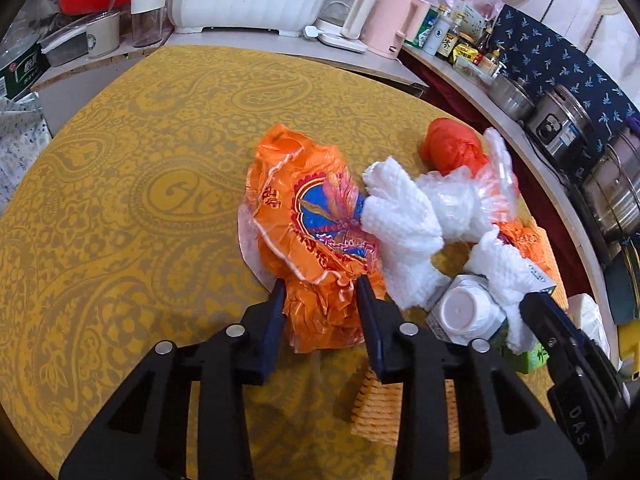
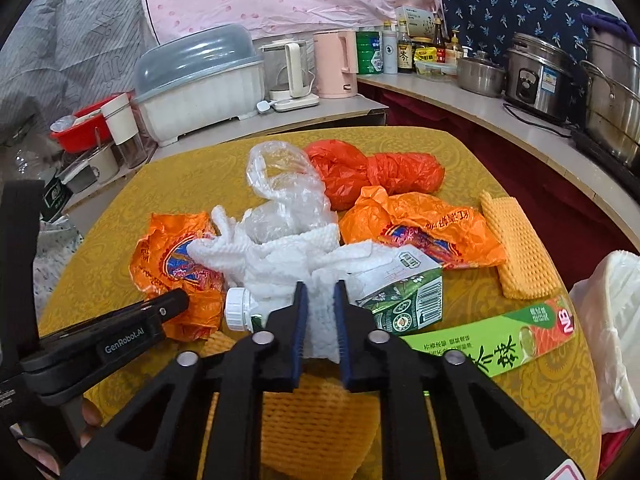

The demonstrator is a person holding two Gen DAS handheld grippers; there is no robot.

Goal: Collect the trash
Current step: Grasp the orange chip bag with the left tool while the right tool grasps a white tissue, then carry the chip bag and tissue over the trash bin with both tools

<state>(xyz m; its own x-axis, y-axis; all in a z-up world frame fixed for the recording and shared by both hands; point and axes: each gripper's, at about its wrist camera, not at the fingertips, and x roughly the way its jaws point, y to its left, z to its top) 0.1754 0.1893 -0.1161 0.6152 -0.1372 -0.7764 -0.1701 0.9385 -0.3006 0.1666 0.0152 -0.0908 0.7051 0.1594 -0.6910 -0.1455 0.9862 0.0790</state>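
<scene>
On the yellow-clothed table [image 1: 120, 200] lies a heap of trash. My left gripper [image 1: 321, 286] is shut on the near end of a crumpled orange printed bag [image 1: 304, 208], which bunches between its pads. My right gripper [image 2: 321, 290] is shut on a white foam net [image 2: 280, 256] that drapes over a white bottle [image 2: 240, 308] and a green carton [image 2: 404, 288]. Behind these lie a clear plastic bag [image 2: 280, 192], a red bag [image 2: 376, 172] and a second orange bag [image 2: 420, 224]. The left gripper's finger [image 2: 176, 300] shows at the left of the right wrist view.
A yellow foam net [image 2: 520, 244] and a green box [image 2: 492, 340] lie at the right, another yellow net [image 2: 320, 420] under my right gripper. A white bag [image 2: 612, 320] hangs past the table's right edge. Kettles [image 2: 336, 64], a dish rack [image 2: 200, 88] and pots [image 2: 536, 76] line the counters behind.
</scene>
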